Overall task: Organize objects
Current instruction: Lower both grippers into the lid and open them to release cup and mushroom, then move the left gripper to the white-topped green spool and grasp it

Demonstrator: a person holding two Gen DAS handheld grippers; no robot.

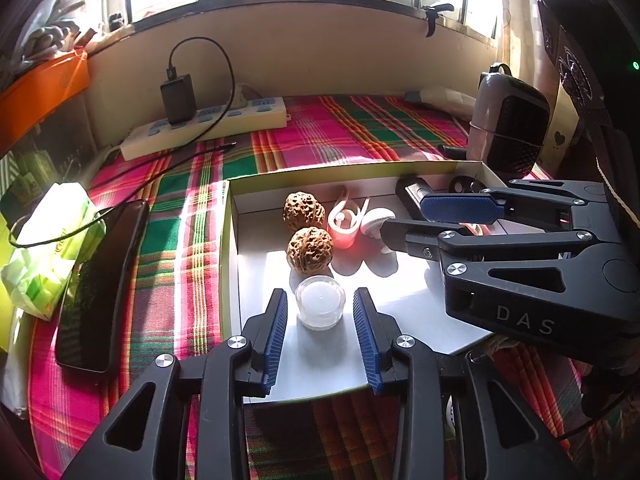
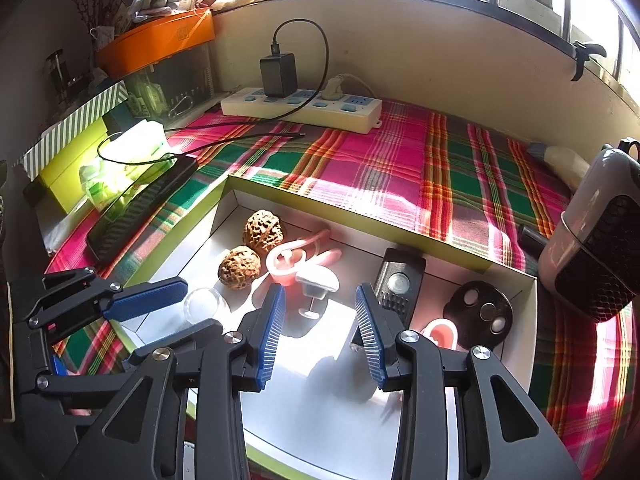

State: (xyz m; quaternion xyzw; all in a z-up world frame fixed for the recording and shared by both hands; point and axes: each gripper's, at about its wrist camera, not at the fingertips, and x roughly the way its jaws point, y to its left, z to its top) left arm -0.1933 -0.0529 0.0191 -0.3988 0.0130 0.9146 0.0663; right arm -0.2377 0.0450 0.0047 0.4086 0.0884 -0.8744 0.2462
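Two walnuts (image 1: 304,227), brown and deeply pitted, lie near the far left corner of the shallow white tray (image 1: 404,292), one just in front of the other. Beside them sits a pink looped clip (image 1: 345,220), then a white mushroom-shaped part (image 1: 376,218). A small clear jar with a white lid (image 1: 320,301) stands near the tray's left edge, between the blue ribbed pads of the left tool (image 1: 320,312), whose jaws are apart and not touching it. The right tool (image 2: 320,320) hovers over the tray's bare middle, jaws also apart and holding nothing. Towards the tray's right end lie a black rectangular device (image 2: 398,280), a dark oval disc with round holes (image 2: 478,314) and a second pink piece (image 2: 440,332). The tray rests on a plaid-covered counter (image 2: 440,168).
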